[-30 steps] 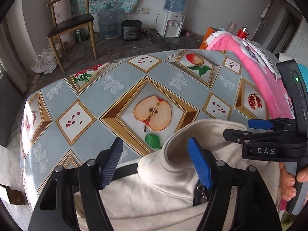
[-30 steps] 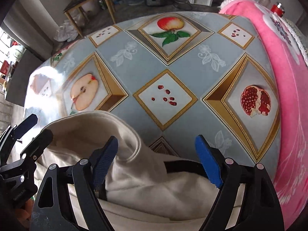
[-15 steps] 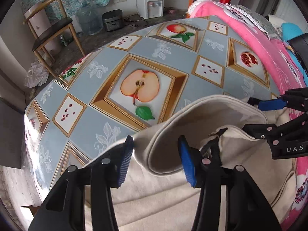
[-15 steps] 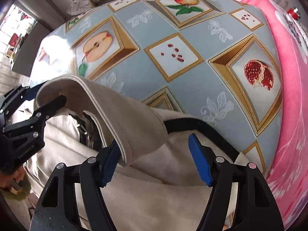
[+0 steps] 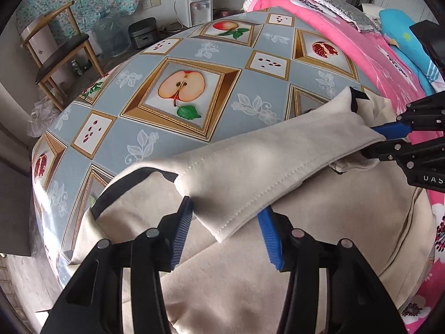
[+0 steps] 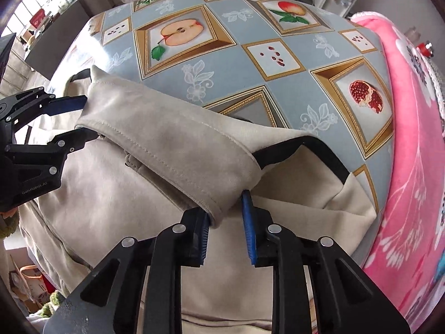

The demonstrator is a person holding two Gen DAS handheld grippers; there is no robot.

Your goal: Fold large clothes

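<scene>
A cream jacket (image 5: 250,264) with a dark neck lining lies on the fruit-patterned table (image 5: 133,128). Its collar (image 5: 264,161) stretches as a straight band between my two grippers. My left gripper (image 5: 226,217) has one collar end pinched between its blue pads. From the right wrist view this gripper (image 6: 80,119) is side-on at the left edge, around the same end. My right gripper (image 6: 226,217) has the other end of the collar (image 6: 172,139) between its pads; its jaws are closing and the pads touch the fabric. In the left wrist view it (image 5: 381,142) comes in from the right.
A pink flowered blanket (image 5: 361,41) lies along the table's right side. Beyond the far edge stand a wooden chair (image 5: 55,50), a rice cooker (image 5: 143,33) and a water dispenser (image 5: 198,2). The table's left edge (image 5: 39,183) drops off close to the jacket.
Both grippers have narrowed onto the collar and moved apart. The collar, curled and standing before, is now pulled out into a straight band.
</scene>
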